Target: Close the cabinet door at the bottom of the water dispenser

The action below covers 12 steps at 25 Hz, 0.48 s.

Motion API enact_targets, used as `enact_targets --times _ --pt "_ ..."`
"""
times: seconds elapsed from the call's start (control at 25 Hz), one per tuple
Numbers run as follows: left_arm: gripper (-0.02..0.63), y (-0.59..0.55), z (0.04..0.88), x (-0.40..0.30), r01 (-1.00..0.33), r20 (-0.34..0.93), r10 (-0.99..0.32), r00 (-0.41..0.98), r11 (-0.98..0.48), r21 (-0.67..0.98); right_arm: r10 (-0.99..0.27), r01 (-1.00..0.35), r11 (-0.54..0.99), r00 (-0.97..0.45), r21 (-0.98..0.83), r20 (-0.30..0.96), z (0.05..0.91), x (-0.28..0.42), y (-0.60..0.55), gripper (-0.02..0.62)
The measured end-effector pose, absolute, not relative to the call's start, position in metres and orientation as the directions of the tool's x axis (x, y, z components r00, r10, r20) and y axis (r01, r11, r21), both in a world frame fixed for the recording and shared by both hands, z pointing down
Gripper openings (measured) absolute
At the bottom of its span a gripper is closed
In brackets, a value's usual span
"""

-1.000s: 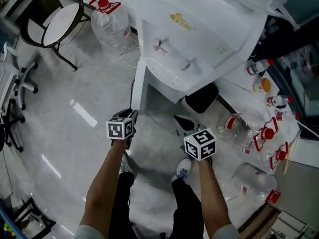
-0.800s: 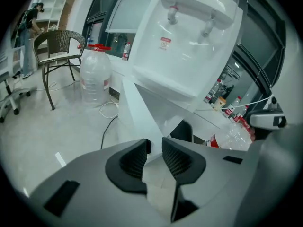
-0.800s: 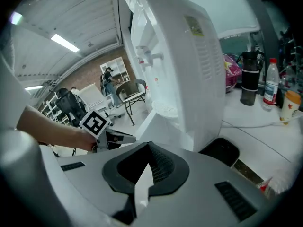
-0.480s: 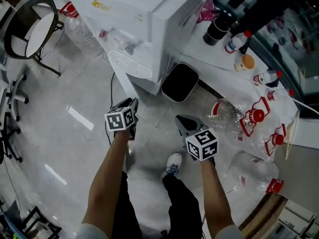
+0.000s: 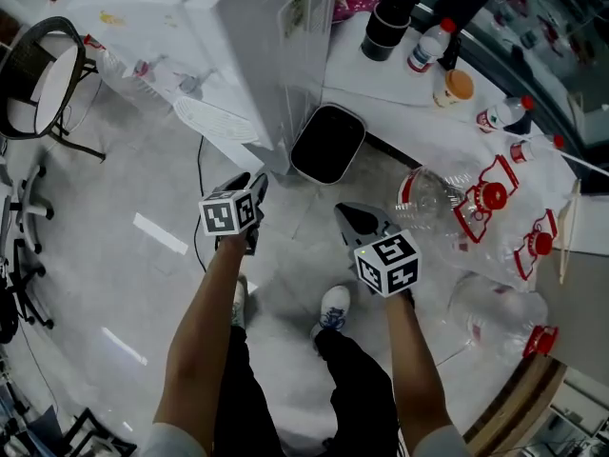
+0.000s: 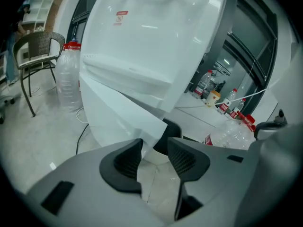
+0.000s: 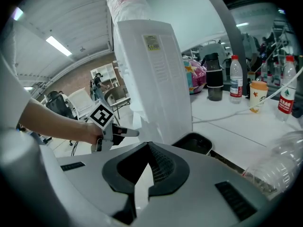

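Observation:
The white water dispenser (image 5: pixel 276 36) stands on the floor, and its bottom cabinet door (image 6: pixel 118 110) hangs open, swung out toward me. My left gripper (image 6: pixel 155 146) is low in front of the door's lower corner, which shows through the gap just past the fingertips. Its jaws have just been opening and stand open, with nothing pressed between the pads. In the head view the left gripper (image 5: pixel 254 183) sits below the drip tray (image 5: pixel 214 122). My right gripper (image 5: pixel 341 210) hovers to the right, near the dispenser's side (image 7: pixel 156 79), with its tips (image 7: pixel 149 148) together and holding nothing.
A black bin (image 5: pixel 328 143) stands against the dispenser's right side. Several empty water bottles (image 5: pixel 457 203) lie at the right. A full bottle (image 6: pixel 68 74) and a chair (image 5: pixel 43 74) are at the left. A cord (image 5: pixel 200 174) trails on the floor. A low white ledge (image 5: pixel 381 74) carries cups and bottles.
The person has stepped to the right, so the dispenser now shows from its side corner. Both grippers have travelled with the person, and the right one has come closer to the black bin.

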<state>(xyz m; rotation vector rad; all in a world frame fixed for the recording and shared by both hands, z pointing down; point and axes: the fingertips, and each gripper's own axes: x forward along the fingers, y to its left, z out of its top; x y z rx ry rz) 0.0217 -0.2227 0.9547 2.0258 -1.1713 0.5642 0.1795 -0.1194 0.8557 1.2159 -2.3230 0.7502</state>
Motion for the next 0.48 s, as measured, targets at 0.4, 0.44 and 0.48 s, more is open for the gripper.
enact_targets --times 0.4,0.44,0.48 --pt "0.189 -0.251 0.971 0.049 -0.900 0.682 -0.590 0.432 -0.331 0.284 -0.606 -0.844 0.482 -0.515 -0.235 0.606 0.869 0.216 -0.097 0.023" --pt "0.187 -0.254 0.971 0.053 -0.900 0.679 -0.594 0.432 -0.334 0.280 -0.608 -0.846 0.480 -0.511 -0.231 0.608 0.868 0.221 -0.095 0.023" --pt "0.187 -0.257 0.970 0.055 -0.899 0.675 -0.596 0.434 -0.339 0.279 -0.610 -0.848 0.478 -0.507 -0.227 0.609 0.866 0.225 -0.094 0.023"
